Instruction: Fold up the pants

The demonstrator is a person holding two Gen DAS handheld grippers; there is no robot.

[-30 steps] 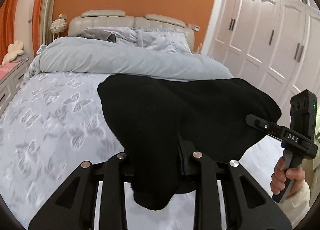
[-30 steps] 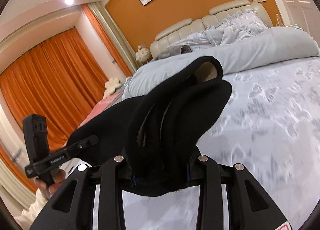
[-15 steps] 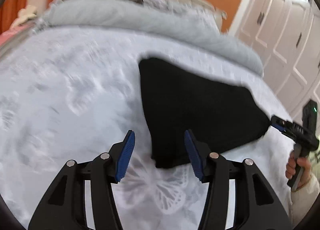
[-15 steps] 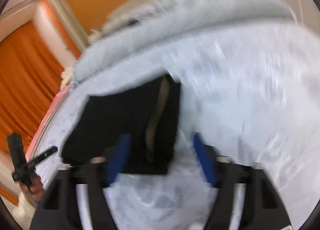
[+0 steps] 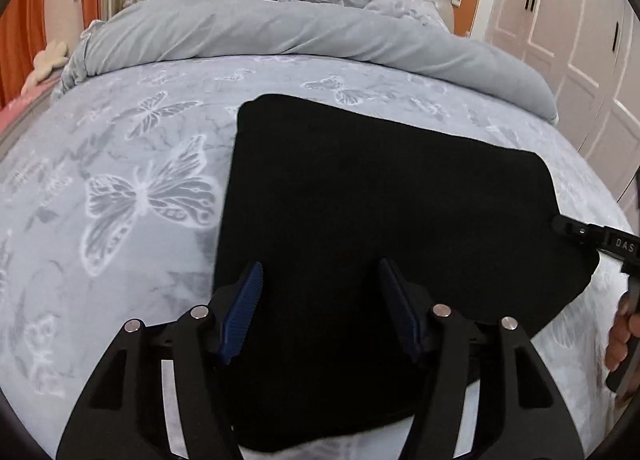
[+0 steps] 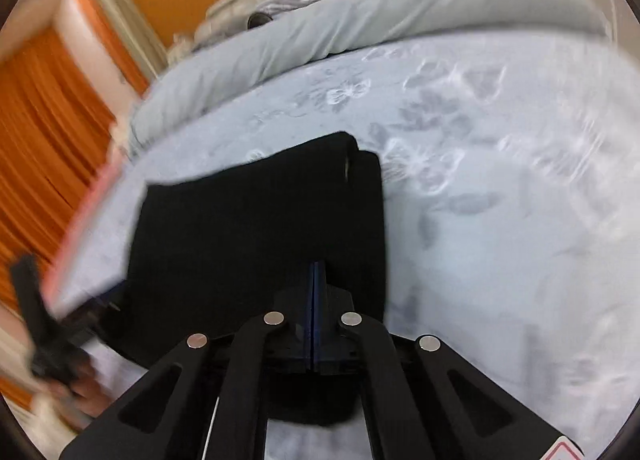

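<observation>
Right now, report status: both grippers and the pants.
Left gripper open above the pants. Right gripper shut, empty, over them. Pants folded flat on the bed. Nothing in the way.

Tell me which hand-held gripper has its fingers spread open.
The left hand-held gripper: its blue pads stand apart over the black pants. The right hand-held gripper is shut.

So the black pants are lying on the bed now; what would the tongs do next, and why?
Probably draw both back. The black pants lie flat in a folded block on the bed. The left tongs stand open over them, and the right tongs are shut with no cloth between the pads, so little seems left.
</observation>
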